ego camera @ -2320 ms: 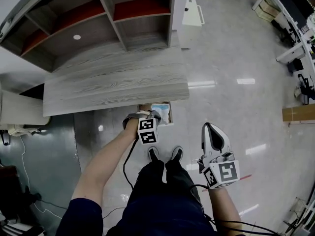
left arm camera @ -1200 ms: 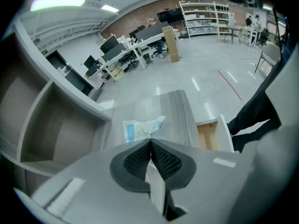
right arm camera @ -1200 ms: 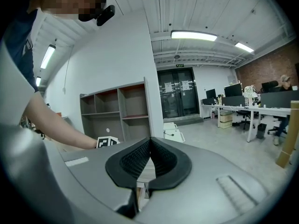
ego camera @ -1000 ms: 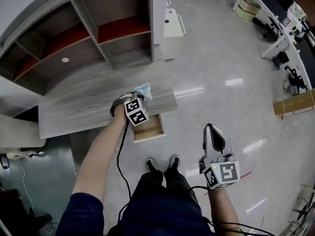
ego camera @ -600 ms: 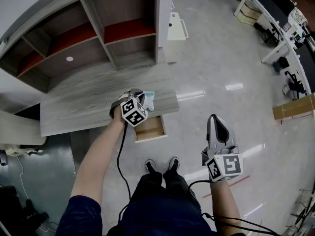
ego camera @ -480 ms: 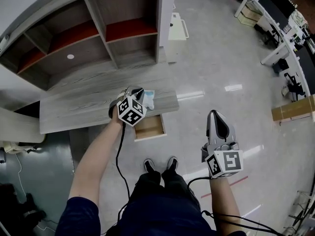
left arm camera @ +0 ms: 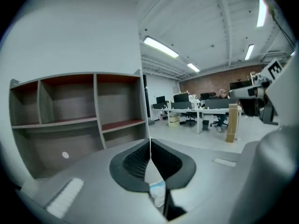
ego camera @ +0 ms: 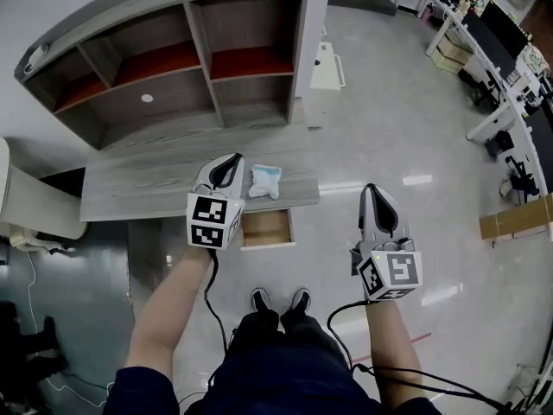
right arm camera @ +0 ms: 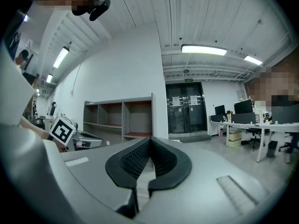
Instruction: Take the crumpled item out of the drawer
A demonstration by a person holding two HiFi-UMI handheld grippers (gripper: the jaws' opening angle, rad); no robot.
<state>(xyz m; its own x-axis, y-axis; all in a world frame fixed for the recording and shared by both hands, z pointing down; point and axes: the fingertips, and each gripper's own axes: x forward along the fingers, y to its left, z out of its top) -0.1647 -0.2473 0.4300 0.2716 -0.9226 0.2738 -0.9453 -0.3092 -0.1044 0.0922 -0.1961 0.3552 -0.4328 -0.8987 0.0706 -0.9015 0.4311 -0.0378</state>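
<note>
A crumpled white and pale blue item (ego camera: 265, 180) lies on the grey wooden desk top (ego camera: 155, 184), just behind the open drawer (ego camera: 266, 228), whose wooden inside shows nothing in it. My left gripper (ego camera: 232, 159) hovers over the desk just left of the item, apart from it, jaws shut and holding nothing. In the left gripper view the jaws (left arm camera: 150, 143) meet at the tip, and a bit of the item (left arm camera: 158, 193) shows through the gap below them. My right gripper (ego camera: 373, 191) hangs shut and empty over the floor, right of the desk; its jaws (right arm camera: 150, 141) also meet.
An open shelf unit (ego camera: 173, 63) with red-lined compartments stands behind the desk. A small white cabinet (ego camera: 327, 64) sits on the floor to its right. Office desks and chairs (ego camera: 510, 85) and a cardboard box (ego camera: 517, 217) lie far right. The person's shoes (ego camera: 278, 299) are below the drawer.
The left gripper carried the crumpled item from the drawer up onto the desk top, let go of it and drew back to the left. The right gripper rose slightly.
</note>
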